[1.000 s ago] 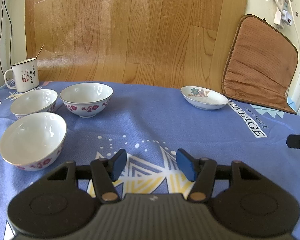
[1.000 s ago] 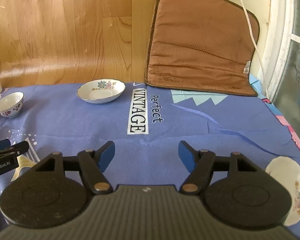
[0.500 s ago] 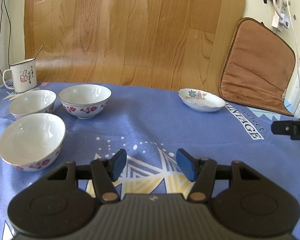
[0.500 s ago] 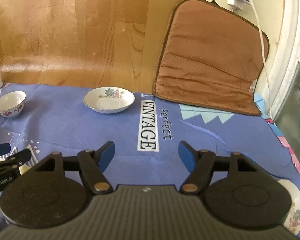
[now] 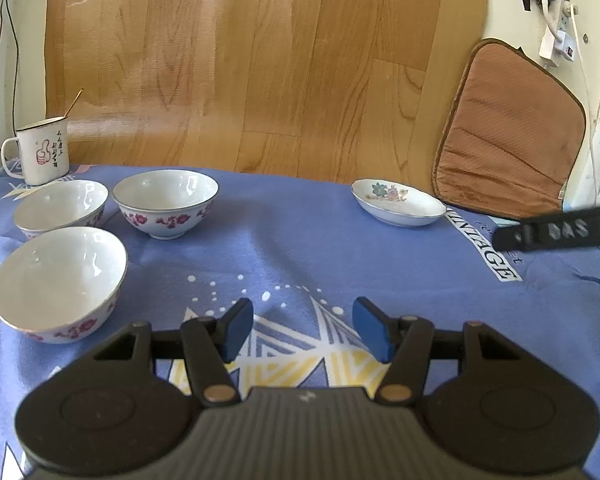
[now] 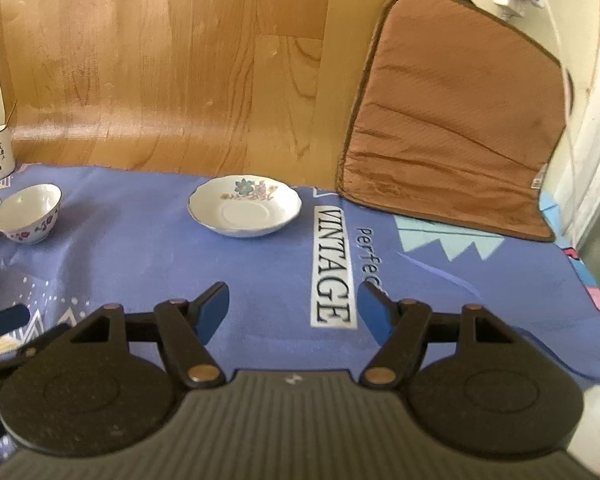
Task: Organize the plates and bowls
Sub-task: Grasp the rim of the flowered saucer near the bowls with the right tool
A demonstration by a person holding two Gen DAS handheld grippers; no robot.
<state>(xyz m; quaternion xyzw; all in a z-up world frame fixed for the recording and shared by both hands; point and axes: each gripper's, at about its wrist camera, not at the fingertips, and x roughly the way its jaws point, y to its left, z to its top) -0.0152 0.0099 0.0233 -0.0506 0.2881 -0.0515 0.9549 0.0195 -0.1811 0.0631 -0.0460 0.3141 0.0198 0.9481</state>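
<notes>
Three bowls are sitting at the left of the bench while the left gripper is hovering, spread wide and holding nothing. Across the blue cloth, the right gripper is pointing, also spread and empty, toward the flowered plate, probably reaching for it next. Plenty of room is lying between; the plate's thin rim needs pinching.

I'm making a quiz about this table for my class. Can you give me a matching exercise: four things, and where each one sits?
1. mug
2. flowered plate
3. brown cushion
4. nearest bowl

A. leaning on the wall at the far right
B. far left corner, behind the bowls
C. front left, closest to the left gripper
D. beside the word VINTAGE

Pairs: 1-B, 2-D, 3-A, 4-C
</notes>
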